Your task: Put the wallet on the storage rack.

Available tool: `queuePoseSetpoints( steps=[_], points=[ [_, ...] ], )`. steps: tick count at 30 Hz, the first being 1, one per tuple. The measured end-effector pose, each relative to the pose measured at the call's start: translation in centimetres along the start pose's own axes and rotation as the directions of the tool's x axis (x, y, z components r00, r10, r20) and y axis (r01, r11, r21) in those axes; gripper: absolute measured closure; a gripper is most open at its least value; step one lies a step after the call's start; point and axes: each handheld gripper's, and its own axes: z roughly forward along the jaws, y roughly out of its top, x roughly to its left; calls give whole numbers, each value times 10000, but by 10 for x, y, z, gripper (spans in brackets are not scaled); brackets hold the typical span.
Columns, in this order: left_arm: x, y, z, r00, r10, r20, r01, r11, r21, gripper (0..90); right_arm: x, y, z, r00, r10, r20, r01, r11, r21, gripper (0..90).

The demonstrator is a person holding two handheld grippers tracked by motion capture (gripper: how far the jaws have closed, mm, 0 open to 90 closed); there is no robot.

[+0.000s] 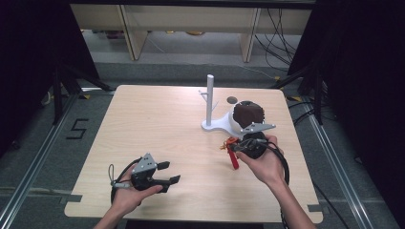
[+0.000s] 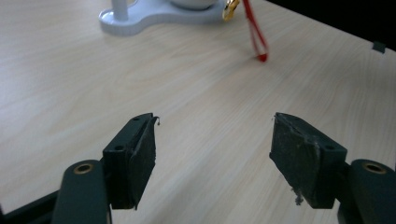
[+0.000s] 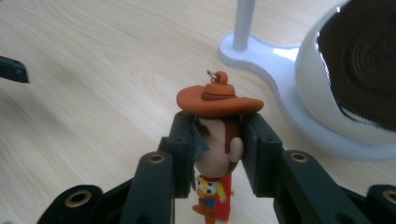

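My right gripper (image 3: 218, 128) is shut on the head of a small cowboy figure (image 3: 217, 99) with an orange hat and a red strap (image 3: 226, 196) hanging below it. From above, the right gripper (image 1: 237, 144) holds the figure (image 1: 231, 141) just above the table, in front of a white stand (image 1: 209, 98), and the red strap (image 1: 234, 161) trails toward me. The stand's white bowl (image 3: 314, 100) holds a brown lining (image 3: 366, 56). My left gripper (image 1: 171, 172) stands open over the table's near left, with nothing between its fingers (image 2: 137, 154).
The white stand's base (image 2: 154, 15) and the red strap (image 2: 256, 32) lie far ahead of the left gripper. A small dark round mark (image 1: 232, 99) sits on the table behind the stand. Wooden shelving (image 1: 138, 33) and cables (image 1: 282, 38) lie beyond the far edge.
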Motion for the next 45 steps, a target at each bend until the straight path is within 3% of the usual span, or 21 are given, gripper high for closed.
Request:
queuePoseSetpoints(
  steps=[1,6,7,9,11,13,14,19,23,26,28,29,30,31,34,36,41,45],
  points=[
    [0,5,3,9999,112,61,-112,9999,-55,299,-1,2,0,9991,-415,4,415,9987,-281,682],
    [-2,25,14,9976,628,300,-624,9979,-148,296,9,10,-5,9990,-363,-263,341,9962,-802,682],
    [-4,30,17,9969,732,295,-728,9973,-127,296,7,12,-5,9959,-878,-198,857,9922,-905,682],
    [-9,38,25,9946,947,430,-939,9954,-210,299,12,16,-6,9969,-725,-289,696,9934,-914,682],
    [-10,40,29,9931,1043,531,-1032,9944,-237,301,13,18,-6,9954,-900,-336,864,9917,-953,682],
    [-14,49,37,9909,1255,490,-1240,9918,-319,310,19,22,-6,9957,-810,-450,763,9923,-978,682],
    [-14,49,37,9909,1255,490,-1240,9918,-319,312,19,23,-5,9945,-984,-369,937,9891,-1134,682],
    [-21,62,50,9893,1395,422,-1362,9879,-737,306,26,27,-5,9940,-979,-489,924,9903,-1041,682],
    [-24,69,61,9833,1801,252,-1774,9805,-850,307,31,30,-4,9925,-1080,-570,1006,9877,-1198,682],
    [-22,71,66,9821,1885,-76,-1884,9785,-843,313,34,30,-6,9945,-823,-651,749,9913,-1083,682],
    [-19,72,70,9806,1927,-347,-1951,9767,-889,323,33,31,-6,9925,-1058,-605,983,9884,-1155,682],
    [-17,72,72,9794,1965,-459,-2000,9755,-912,337,31,32,-5,9879,-1421,-622,1331,9824,-1313,682],
    [-16,72,73,9791,1966,-516,-2007,9753,-922,337,31,32,-5,9879,-1421,-622,1331,9824,-1313,682],
    [-15,72,74,9796,1953,-482,-1990,9758,-908,346,33,31,-6,9918,-1099,-647,1016,9876,-1201,682],
    [-15,72,77,9777,2042,-484,-2082,9726,-1030,395,33,32,-6,9913,-1144,-646,1065,9877,-1144,682],
    [-16,72,77,9801,1949,-365,-1979,9734,-1158,449,34,31,-5,9916,-1033,-774,931,9878,-1250,682],
    [-17,75,80,9847,1735,-157,-1741,9769,-1243,557,34,32,-6,9885,-1348,-689,1258,9845,-1219,682],
    [-15,76,82,9857,1684,-105,-1685,9780,-1228,597,38,31,-7,9914,-1041,-799,943,9886,-1175,682]
  ],
)
